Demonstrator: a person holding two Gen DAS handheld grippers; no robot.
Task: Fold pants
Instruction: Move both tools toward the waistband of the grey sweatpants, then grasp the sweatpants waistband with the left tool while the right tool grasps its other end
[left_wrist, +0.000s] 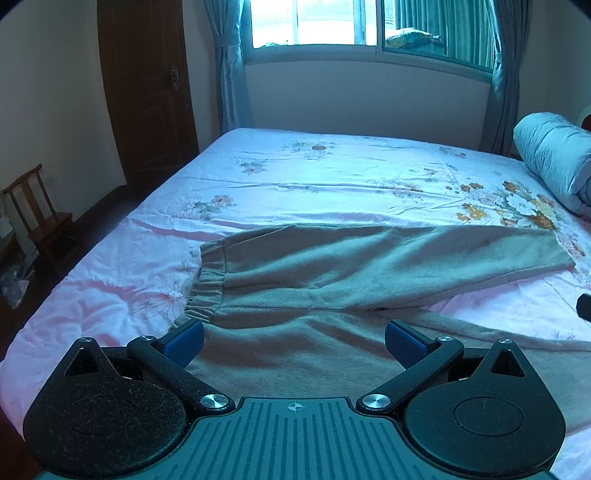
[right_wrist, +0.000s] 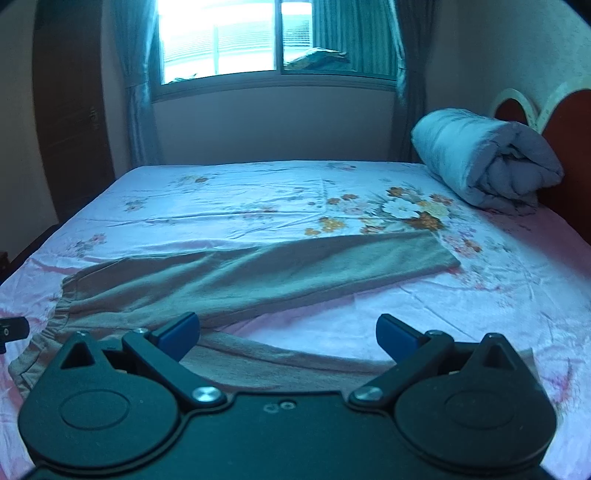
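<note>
Grey-brown pants (left_wrist: 332, 273) lie spread flat on the bed, elastic waistband (left_wrist: 205, 291) to the left, both legs running right and splayed apart. My left gripper (left_wrist: 293, 338) hovers open over the hip area near the waistband, nothing between its blue pads. In the right wrist view the same pants (right_wrist: 258, 273) stretch across the sheet, the far leg ending at a cuff (right_wrist: 443, 254). My right gripper (right_wrist: 288, 332) is open above the near leg (right_wrist: 295, 362), its blue pads empty. A dark tip of the right gripper (left_wrist: 583, 306) shows at the left view's right edge.
The bed carries a pink floral sheet (left_wrist: 332, 177). A rolled pale duvet (right_wrist: 480, 158) lies by the red headboard (right_wrist: 569, 147) at the right. A wooden chair (left_wrist: 37, 218) and a dark door (left_wrist: 147, 92) stand left of the bed; a curtained window (left_wrist: 351, 26) is behind.
</note>
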